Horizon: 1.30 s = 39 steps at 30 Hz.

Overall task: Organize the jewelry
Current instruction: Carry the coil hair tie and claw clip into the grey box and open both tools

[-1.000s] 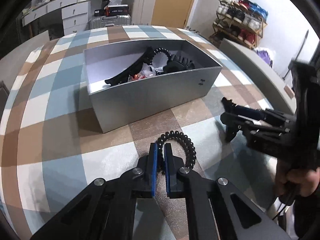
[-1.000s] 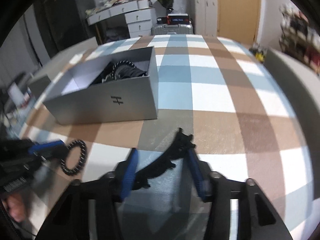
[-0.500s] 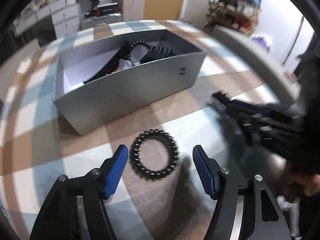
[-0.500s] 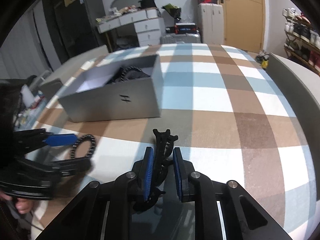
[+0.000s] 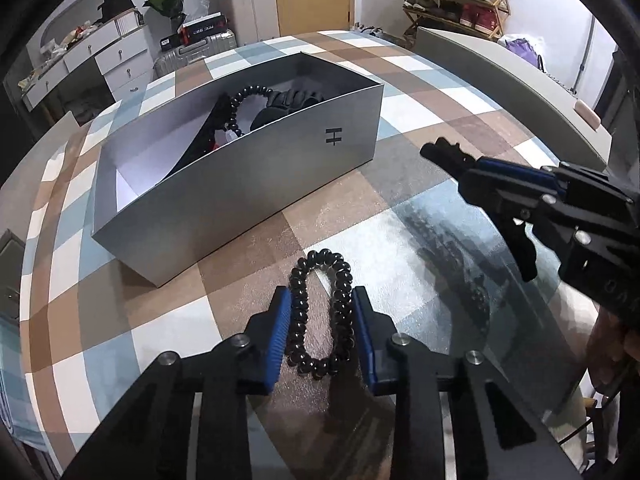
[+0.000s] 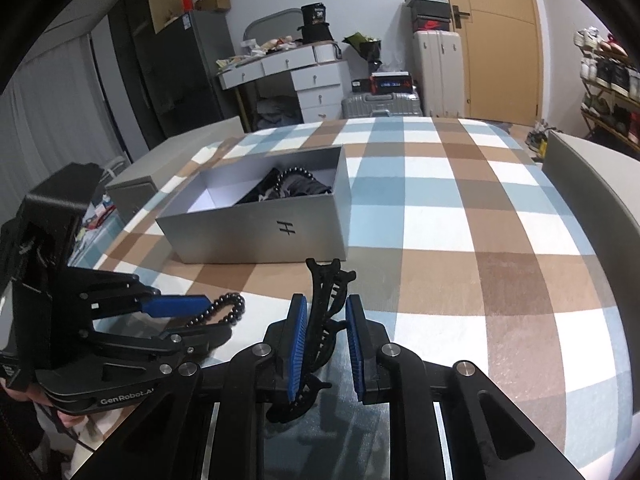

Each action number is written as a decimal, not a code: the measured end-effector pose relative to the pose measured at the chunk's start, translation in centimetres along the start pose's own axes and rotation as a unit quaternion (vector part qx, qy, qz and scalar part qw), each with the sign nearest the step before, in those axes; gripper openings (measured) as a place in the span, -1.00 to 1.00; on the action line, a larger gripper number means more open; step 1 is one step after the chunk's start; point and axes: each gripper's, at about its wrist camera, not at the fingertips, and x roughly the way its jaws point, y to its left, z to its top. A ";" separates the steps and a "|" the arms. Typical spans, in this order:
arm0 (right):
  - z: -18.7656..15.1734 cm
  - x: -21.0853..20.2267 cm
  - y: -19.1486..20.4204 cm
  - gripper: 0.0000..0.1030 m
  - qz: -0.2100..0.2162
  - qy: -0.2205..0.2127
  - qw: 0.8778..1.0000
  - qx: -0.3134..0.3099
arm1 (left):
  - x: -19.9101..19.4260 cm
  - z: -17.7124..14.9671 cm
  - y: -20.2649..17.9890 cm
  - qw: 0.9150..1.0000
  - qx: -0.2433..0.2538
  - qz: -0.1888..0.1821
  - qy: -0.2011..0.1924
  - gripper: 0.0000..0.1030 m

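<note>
A silver box [image 5: 256, 184] with black jewelry inside stands on the checked table; it also shows in the right wrist view [image 6: 256, 236]. My left gripper [image 5: 322, 322] is shut on a black beaded bracelet [image 5: 320, 312], squeezed into an oval between the blue pads, low over the table in front of the box. It also shows in the right wrist view [image 6: 224, 308]. My right gripper [image 6: 326, 340] is shut on a black hair claw clip [image 6: 324, 312], held above the table right of the box. The clip's tip shows in the left wrist view [image 5: 444, 152].
The table's checked cloth [image 6: 460, 216] stretches right of the box. Grey chair backs [image 5: 500, 76] stand along the table's right edge. Drawers, suitcases and a shoe rack line the room behind.
My left gripper, wide open around the bracelet half a second ago, has closed on it. My right gripper has lifted the claw clip higher and toward the box.
</note>
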 end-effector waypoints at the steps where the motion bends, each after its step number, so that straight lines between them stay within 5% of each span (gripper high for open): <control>1: 0.1 -0.1 -0.1 -0.64 0.001 -0.002 1.000 0.001 | 0.0 0.0 -0.1 1.000 -0.001 0.001 -0.001 -0.52; 16: 3.4 -2.3 0.9 -0.63 0.047 -0.048 0.998 -0.006 | -6.6 1.5 2.2 0.996 -0.030 0.002 -0.086 -0.53; 19: 5.0 -1.9 1.2 -0.63 0.064 -0.054 0.996 -0.010 | -7.5 2.6 3.1 0.993 -0.030 0.026 -0.110 -0.53; 39: 11.5 6.0 3.6 -0.63 0.125 -0.049 0.990 -0.033 | -3.4 6.5 8.3 0.989 -0.096 0.004 -0.116 -0.53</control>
